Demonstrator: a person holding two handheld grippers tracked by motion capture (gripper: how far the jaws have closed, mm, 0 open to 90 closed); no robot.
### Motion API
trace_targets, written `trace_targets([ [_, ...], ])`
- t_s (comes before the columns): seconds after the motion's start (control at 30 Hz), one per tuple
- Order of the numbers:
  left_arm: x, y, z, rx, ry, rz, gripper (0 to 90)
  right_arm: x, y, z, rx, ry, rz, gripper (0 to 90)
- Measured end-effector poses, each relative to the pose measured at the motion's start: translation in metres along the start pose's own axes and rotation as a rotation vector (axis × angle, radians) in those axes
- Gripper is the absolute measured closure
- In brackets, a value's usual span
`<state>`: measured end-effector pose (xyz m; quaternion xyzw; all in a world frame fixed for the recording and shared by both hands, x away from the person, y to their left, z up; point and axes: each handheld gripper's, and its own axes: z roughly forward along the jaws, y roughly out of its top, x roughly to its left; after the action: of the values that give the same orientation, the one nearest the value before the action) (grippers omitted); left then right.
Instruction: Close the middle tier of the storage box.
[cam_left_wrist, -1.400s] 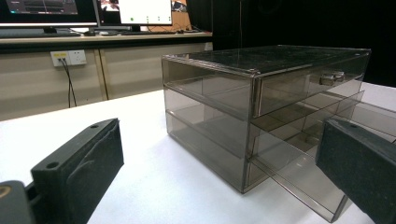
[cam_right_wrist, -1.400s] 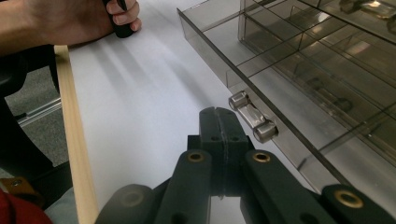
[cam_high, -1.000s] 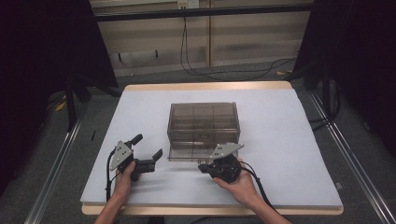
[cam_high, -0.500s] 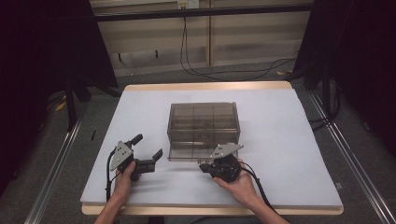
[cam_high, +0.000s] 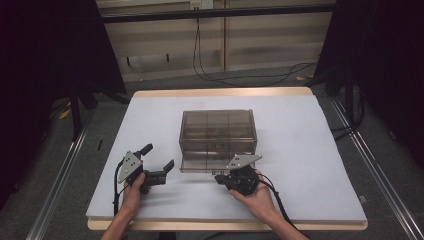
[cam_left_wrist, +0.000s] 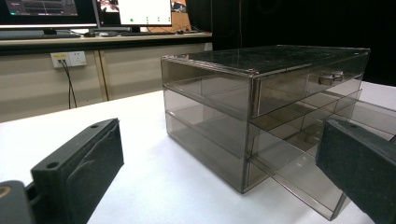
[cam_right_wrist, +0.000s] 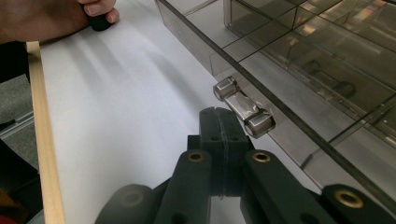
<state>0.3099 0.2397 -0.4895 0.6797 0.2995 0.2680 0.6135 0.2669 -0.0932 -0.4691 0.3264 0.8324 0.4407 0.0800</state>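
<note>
Smoke-tinted clear plastic drawer cabinet (cam_high: 218, 134) is sitting mid-tabletop (cam_high: 310, 150) on the white sheet, its bottom drawer (cam_high: 205, 164) pulled slightly out. I am holding my right tool (cam_right_wrist: 219, 119) with jaws pressed together, empty, just beside that drawer's small metal handle (cam_right_wrist: 243, 107). My left tool (cam_high: 159, 161) is resting nearby, jaws gaping wide.

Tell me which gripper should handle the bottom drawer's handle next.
Right. The right gripper, jaws shut, sits right beside the metal handle of the partly open bottom drawer. The left gripper stands open, off to the side of the drawer box.
</note>
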Motion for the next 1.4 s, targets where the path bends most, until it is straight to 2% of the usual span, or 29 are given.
trace_targets([
  [0.37, 0.0007, 0.0001, -0.0001, 0.002, 0.0, 0.004, 0.9, -0.0022, -0.0001, -0.0003, -0.011, -0.005, 0.019, 90.0],
  [1.4, 0.0003, 0.0, 0.0003, -0.003, 0.002, -0.004, 0.9, -0.0056, 0.0002, -0.0024, -0.026, -0.025, 0.024, 90.0],
])
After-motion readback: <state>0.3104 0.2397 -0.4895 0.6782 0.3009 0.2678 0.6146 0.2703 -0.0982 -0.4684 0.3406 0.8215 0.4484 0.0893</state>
